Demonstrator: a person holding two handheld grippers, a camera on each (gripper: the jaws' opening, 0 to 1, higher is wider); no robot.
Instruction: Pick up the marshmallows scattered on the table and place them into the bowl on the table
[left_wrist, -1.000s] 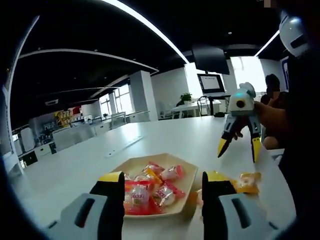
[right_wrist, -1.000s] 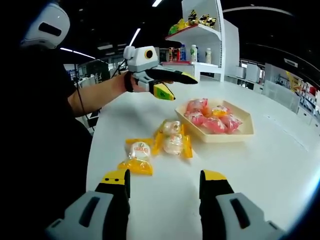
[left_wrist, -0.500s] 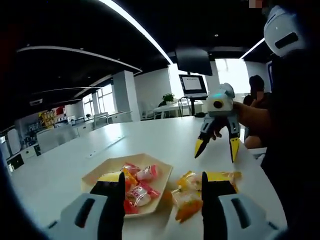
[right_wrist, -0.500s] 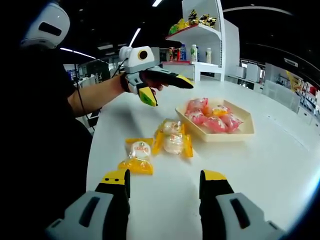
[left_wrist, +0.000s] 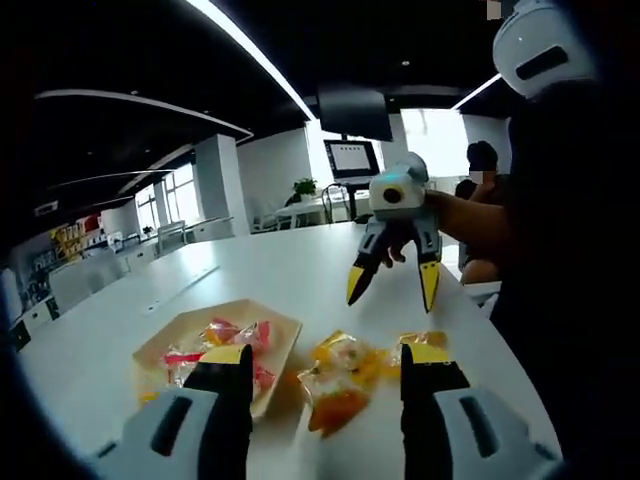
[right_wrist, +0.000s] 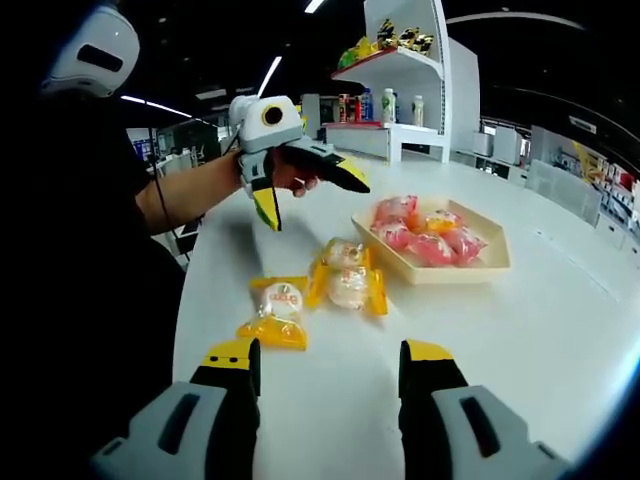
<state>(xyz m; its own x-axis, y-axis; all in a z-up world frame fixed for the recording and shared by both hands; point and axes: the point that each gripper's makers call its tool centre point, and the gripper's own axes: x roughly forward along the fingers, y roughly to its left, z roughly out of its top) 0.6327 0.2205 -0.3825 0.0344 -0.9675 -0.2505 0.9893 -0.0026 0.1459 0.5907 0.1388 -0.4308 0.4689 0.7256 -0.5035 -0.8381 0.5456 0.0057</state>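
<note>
While the right gripper (right_wrist: 325, 375) holds its place with jaws spread and empty, the left gripper (right_wrist: 305, 195), also spread and empty, has swung from above the bowl (right_wrist: 440, 265) toward the yellow marshmallows (right_wrist: 345, 275) at frame centre, another packet (right_wrist: 275, 310) lower left, all on a white table (right_wrist: 560, 340); shelves (right_wrist: 400, 75) stand behind

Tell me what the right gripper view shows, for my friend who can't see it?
Two yellow marshmallow packs and another yellow pack lie on a white table beside a bowl of pink packs. The right gripper is open and empty in front. The left gripper, open too, hangs above the table behind the packs.
</note>
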